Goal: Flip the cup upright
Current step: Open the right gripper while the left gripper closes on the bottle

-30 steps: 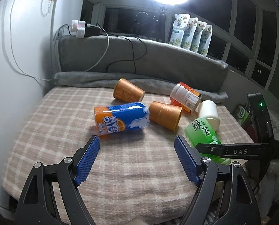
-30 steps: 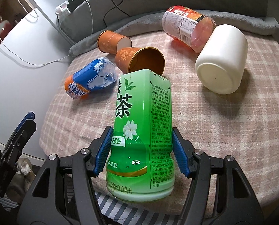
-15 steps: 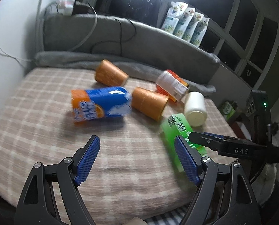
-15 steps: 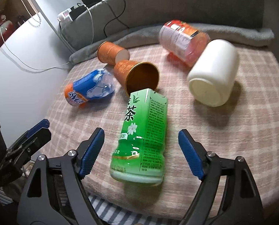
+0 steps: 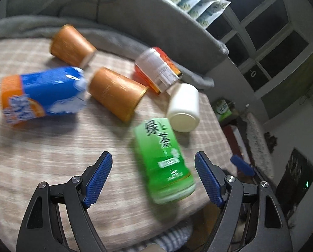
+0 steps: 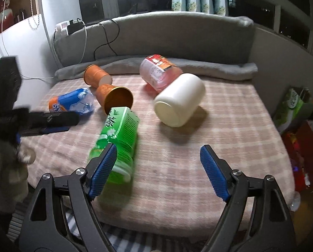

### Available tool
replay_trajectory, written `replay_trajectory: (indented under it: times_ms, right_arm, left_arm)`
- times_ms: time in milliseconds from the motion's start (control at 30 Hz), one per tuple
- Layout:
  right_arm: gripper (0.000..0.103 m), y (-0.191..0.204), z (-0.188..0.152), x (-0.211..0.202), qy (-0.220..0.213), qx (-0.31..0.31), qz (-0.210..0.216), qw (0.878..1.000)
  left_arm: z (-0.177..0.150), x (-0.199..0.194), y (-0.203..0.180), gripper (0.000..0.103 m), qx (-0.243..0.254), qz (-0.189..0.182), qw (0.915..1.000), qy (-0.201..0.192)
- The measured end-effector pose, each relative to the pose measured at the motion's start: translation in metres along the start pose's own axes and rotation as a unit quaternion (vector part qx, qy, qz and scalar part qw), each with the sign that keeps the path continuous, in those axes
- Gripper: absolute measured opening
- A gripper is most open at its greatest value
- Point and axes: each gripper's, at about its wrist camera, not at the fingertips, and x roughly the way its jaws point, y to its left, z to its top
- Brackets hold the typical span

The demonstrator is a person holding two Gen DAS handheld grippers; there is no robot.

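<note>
While both grippers are held wide and empty, the white cup (image 6: 180,99) is seen on its side at 12 o'clock of the right gripper (image 6: 156,171), beside the green bottle (image 6: 116,138). Left gripper (image 5: 151,178) is best kept clear; the cup wall should be squeezed mid-body, then rotated base down.

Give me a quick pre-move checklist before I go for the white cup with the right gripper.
1. Right gripper open and empty: ok.
2. White cup still on its side, not upright: not ok.
3. Path to the cup free: ok; green tea bottle lies left of the gap.
4. Left gripper out of the way: cannot tell; it hovers open over the bottle.
5. Cup touching the red-label bottle: cannot tell.
</note>
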Motion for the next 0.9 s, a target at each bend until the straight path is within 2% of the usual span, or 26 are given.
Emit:
replay_trajectory:
  times_ms: [133, 333, 767, 900]
  right_arm:
    - [0.084, -0.007, -0.011, -0.008, -0.005, 0.010, -0.013, 1.000]
    - [0.084, -0.018, -0.019, -0.011, -0.002, 0.035, -0.010, 0.999]
    - [0.084, -0.028, -0.025, -0.017, -0.014, 0.050, -0.039, 0.998]
    - [0.084, -0.032, -0.025, -0.017, -0.014, 0.056, -0.040, 0.998]
  left_arm:
    - [0.010, 0.022, 0.000, 0.080, -0.023, -0.015, 0.9992, 0.029]
    - [0.018, 0.044, 0.008, 0.080, -0.059, -0.030, 0.9960, 0.059]
    - [0.019, 0.067, 0.002, 0.079, -0.051, -0.021, 0.9951, 0.082]
    - [0.019, 0.073, -0.001, 0.072, -0.045, -0.017, 0.9949, 0.088]
